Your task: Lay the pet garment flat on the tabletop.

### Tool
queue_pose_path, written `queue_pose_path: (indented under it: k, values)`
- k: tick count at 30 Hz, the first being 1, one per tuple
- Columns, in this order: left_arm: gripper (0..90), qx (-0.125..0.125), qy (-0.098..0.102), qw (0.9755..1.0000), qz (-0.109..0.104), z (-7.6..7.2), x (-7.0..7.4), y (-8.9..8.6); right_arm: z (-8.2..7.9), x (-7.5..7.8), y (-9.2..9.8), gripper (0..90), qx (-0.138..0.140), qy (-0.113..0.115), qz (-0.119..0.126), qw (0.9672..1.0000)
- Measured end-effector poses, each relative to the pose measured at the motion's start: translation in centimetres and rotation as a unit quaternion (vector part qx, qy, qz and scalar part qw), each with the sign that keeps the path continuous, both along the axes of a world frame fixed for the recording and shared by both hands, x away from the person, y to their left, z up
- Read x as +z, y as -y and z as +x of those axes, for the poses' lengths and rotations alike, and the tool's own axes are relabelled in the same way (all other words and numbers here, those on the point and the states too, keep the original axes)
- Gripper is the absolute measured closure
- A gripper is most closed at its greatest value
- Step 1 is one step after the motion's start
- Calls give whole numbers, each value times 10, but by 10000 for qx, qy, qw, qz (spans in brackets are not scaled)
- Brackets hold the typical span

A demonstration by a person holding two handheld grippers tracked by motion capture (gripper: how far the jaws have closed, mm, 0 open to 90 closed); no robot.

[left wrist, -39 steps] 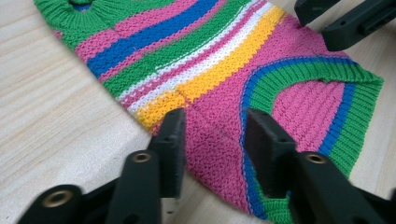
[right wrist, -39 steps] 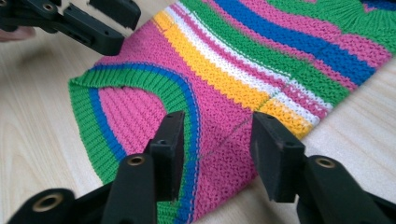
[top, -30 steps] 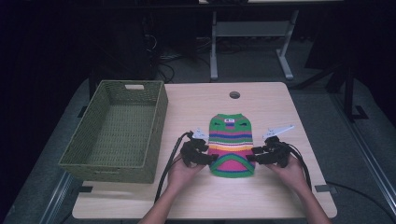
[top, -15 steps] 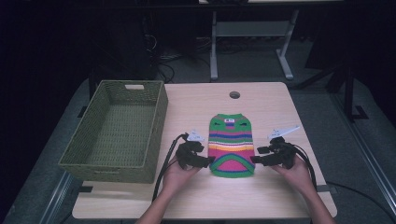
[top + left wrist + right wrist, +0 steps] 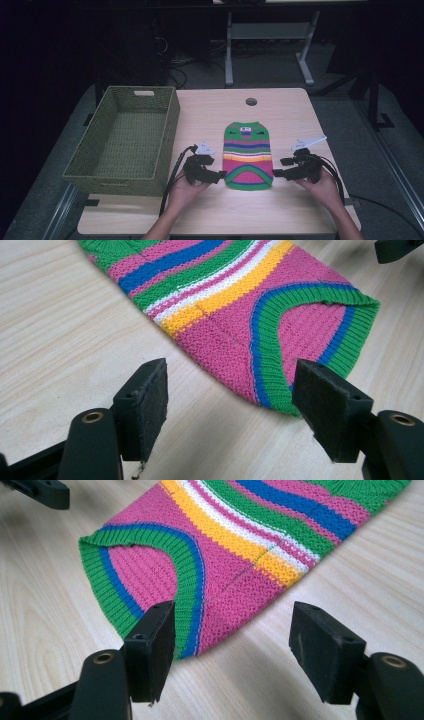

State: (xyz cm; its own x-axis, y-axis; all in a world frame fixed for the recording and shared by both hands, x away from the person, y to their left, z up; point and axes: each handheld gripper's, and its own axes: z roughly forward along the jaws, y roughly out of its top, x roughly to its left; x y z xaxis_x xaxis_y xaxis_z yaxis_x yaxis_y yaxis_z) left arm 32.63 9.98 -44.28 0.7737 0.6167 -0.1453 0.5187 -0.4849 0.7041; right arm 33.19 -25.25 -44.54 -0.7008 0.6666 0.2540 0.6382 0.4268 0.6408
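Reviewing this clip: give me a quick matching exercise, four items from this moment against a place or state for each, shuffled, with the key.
Items:
1. basket
2. striped knit garment
3. left tool
4. round hole in the tabletop

Places or states:
A. lies flat at the table's middle
B. jaws open, at the garment's near left corner
C. stands empty on the table's left side
D. near the table's far edge, beyond the garment

Pairs: 1-C, 2-A, 3-B, 4-D
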Motion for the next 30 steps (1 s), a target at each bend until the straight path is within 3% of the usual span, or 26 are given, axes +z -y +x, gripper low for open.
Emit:
queue_pose_path:
  k: [10,19,30]
  values:
    - [291,2,90,10000,-10,-8,0,-7,-6,-4,9,324,-4,49,76,10000]
    - [283,-50,32,10000,50,-15,-4,-10,-11,-6,16,300,-32,-22,20,10000]
    - [278,-67,16,9999,94,-24,-6,-18,-20,-8,25,281,-26,48,60,10000]
